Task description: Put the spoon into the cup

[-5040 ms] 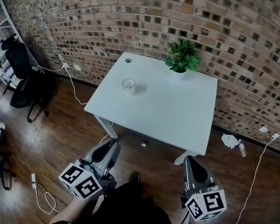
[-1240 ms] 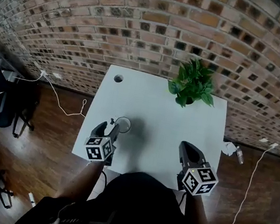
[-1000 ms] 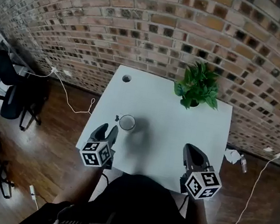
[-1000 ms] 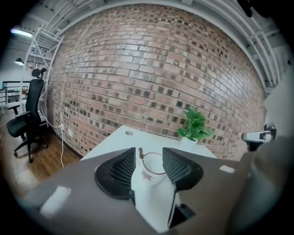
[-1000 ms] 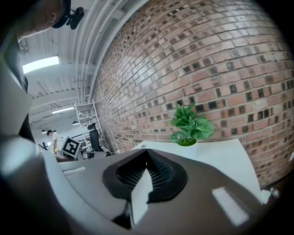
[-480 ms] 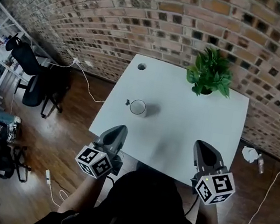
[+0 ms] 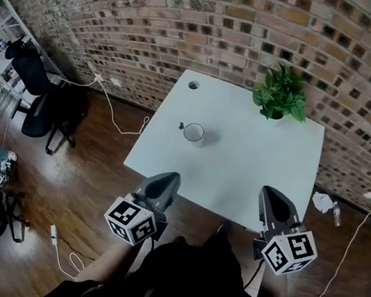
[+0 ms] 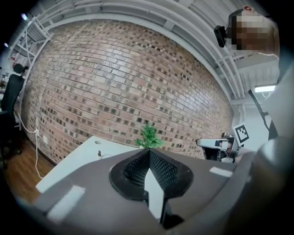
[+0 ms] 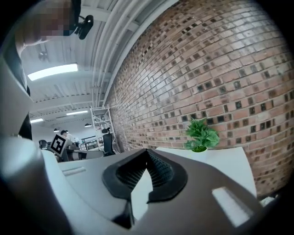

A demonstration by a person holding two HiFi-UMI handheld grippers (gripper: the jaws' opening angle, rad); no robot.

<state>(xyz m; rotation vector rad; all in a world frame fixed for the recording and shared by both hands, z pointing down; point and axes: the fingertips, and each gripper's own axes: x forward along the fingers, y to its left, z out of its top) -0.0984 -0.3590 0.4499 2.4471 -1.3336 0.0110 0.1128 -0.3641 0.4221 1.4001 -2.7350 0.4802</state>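
Head view: spoon looks seated in the white cup on the table, its handle poking out to the left. Left gripper and right gripper are both clenched and empty at the table's near edge. Task looks done, nothing left.

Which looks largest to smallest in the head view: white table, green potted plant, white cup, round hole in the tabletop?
1. white rectangular table
2. green leafy potted plant
3. white round cup
4. small round hole in the tabletop
The plant stands taller, nearer the camera, which inflates it somewhat.
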